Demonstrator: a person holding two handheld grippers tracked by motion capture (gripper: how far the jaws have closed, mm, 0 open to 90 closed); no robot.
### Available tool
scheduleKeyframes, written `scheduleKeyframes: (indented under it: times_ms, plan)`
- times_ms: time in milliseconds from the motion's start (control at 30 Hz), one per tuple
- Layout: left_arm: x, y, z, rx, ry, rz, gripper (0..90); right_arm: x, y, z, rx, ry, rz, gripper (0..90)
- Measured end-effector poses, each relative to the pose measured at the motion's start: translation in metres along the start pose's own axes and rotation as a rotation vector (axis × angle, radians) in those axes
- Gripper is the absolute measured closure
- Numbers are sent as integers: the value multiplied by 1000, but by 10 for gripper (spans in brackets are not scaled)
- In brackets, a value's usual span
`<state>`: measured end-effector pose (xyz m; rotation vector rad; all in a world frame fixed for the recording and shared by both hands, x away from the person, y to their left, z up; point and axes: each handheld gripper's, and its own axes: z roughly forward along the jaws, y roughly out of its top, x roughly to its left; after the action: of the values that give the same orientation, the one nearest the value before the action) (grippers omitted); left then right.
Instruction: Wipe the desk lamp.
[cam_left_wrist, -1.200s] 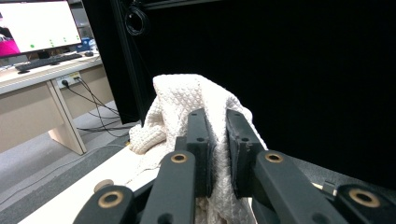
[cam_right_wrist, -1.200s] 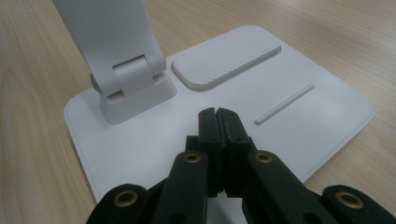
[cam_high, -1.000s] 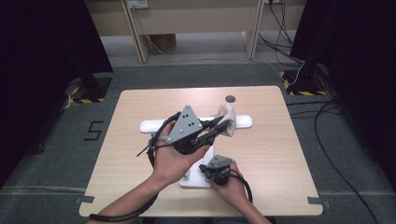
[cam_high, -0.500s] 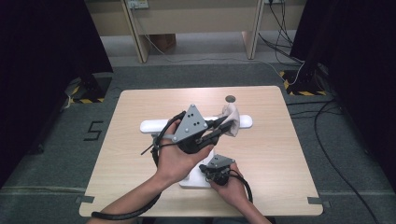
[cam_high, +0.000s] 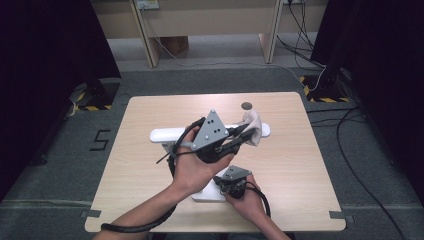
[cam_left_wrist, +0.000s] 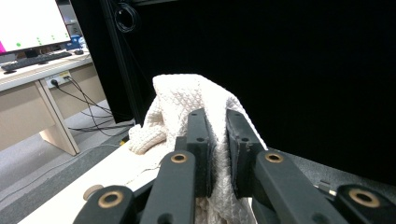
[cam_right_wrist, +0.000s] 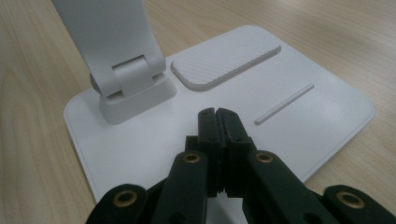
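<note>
A white desk lamp stands on the table, its long head bar (cam_high: 170, 134) lying crosswise above its flat base (cam_high: 205, 196). My left gripper (cam_high: 244, 134) is shut on a white knitted cloth (cam_high: 253, 126) at the right end of the bar. In the left gripper view the cloth (cam_left_wrist: 187, 95) bulges up around the pinching left gripper (cam_left_wrist: 217, 122). My right gripper (cam_high: 223, 186) is shut and empty, near the table's front edge. In the right gripper view the right gripper's (cam_right_wrist: 217, 113) tips rest on the lamp base (cam_right_wrist: 308, 109), beside the hinge (cam_right_wrist: 133, 86).
A small dark disc (cam_high: 246, 105) lies on the wooden table (cam_high: 310, 165) behind the lamp. Desk legs (cam_high: 270, 35) and cables (cam_high: 310, 30) stand on the floor beyond the far edge. Black curtains close off both sides.
My left gripper has slid the cloth a little to the right along the lamp's head bar. The right gripper has stayed on the base.
</note>
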<state>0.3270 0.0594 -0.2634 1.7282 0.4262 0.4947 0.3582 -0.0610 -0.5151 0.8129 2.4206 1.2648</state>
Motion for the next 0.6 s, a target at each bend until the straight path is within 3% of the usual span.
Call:
scheduleKeyframes:
  times_ms: [600]
  plan:
    - [-5, 5, 14, 5, -23, 2, 816, 0, 0, 0, -1, -3, -2, 886]
